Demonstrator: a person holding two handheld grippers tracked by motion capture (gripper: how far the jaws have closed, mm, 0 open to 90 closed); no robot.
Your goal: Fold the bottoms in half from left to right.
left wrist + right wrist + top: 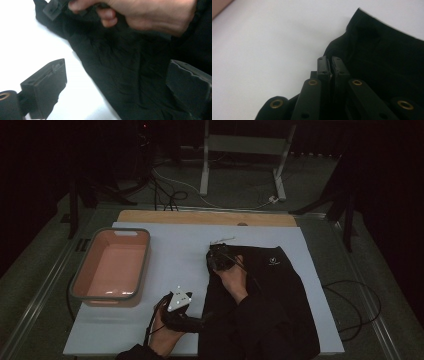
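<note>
A pale grey rectangular table mat point(175, 265) is covering the wooden tabletop, whose bare strip point(200, 217) is showing along the twelve o'clock edge. A black fabric garment point(280, 290) with a small white logo is lying crumpled over the mat from the centre toward five o'clock, its upper hem sitting near one o'clock. A salmon-pink rectangular plastic tub with a grey rim point(77, 280) is standing at nine o'clock, well apart from the garment.

The right gripper point(219, 257) is resting at the garment's upper-left corner, just right of centre, with the person's right hand point(235, 280) wrapping its handle. In the right gripper view its jaws are standing pressed together at the cloth's edge point(342, 50); whether a fold is caught between the pads cannot be told.

The left gripper point(200, 324), bearing its grey three-cornered plate, is lying at six o'clock, held in the left hand point(162, 335) and pointing toward three o'clock at the garment's left edge. Its jaws are standing spread wide, one over the mat and one over the dark cloth point(120, 82), gripping nothing.
</note>
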